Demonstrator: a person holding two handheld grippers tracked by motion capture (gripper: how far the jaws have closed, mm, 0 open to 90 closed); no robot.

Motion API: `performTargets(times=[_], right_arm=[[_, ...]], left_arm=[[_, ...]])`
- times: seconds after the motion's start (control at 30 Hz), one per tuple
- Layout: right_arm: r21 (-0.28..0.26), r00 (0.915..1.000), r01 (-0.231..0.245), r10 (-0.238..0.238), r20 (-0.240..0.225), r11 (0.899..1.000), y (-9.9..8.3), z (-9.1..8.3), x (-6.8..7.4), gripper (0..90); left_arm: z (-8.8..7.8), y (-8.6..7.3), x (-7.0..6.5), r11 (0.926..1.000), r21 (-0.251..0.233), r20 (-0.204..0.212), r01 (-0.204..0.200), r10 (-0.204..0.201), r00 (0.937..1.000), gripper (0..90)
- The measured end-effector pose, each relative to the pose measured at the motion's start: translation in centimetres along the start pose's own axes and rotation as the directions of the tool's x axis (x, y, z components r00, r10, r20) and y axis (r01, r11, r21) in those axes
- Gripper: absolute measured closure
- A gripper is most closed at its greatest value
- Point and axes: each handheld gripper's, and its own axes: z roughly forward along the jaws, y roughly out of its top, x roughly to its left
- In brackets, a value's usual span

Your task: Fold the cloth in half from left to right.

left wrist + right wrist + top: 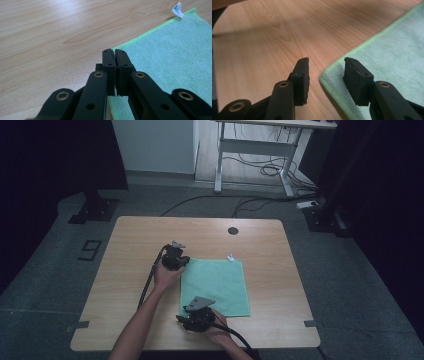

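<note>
A green cloth lies flat on the wooden table, with a small white tag at its far edge. My left gripper is at the cloth's far left corner. In the left gripper view its jaws are shut right at that corner of the cloth, which runs in under the tips. My right gripper is at the near left corner. In the right gripper view it is open, its pads standing either side of the cloth corner without pressing on it.
A round dark cable hole sits near the table's far edge. Beyond the table stands a white desk frame with cables on the floor. Bare wood lies left of the cloth. The tag sticks up past the cloth's far corner.
</note>
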Motion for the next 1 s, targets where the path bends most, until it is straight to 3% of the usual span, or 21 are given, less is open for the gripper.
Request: performTargets(times=[0.13,0.43,0.73,0.87,1.0], right_arm=[[0.006,0.9997,0.025,-0.025,-0.002,1.0,0.2,0.0,0.6,56.1],[0.038,0.9999,0.01,-0.01,0.006,0.999,0.1,0.6,0.3,58.2],[0.043,0.997,0.043,-0.046,0.062,0.998,0.1,0.6,0.5,71.3],[0.04,0.9964,0.023,-0.026,0.081,0.999,0.1,0.6,0.1,83.0],[0.041,0.9987,-0.022,0.02,0.047,0.999,0.1,0.4,-0.6,84.4]], left_arm=[[-0.1,0.0,-0.1,1.0,0.002,-0.001,0.0,0.0,1.0,87.2],[-0.2,0.0,-0.1,0.9999,0.009,-0.006,-0.006,0.006,1.0,87.0],[-0.6,0.1,-0.3,0.9999,0.002,-0.012,-0.011,0.011,0.9999,86.9],[-1.0,0.2,-0.4,0.9999,-0.005,-0.01,-0.016,0.016,0.9998,86.8],[-1.4,0.3,-0.4,0.9998,-0.018,-0.013,-0.011,0.01,0.9999,86.7]])
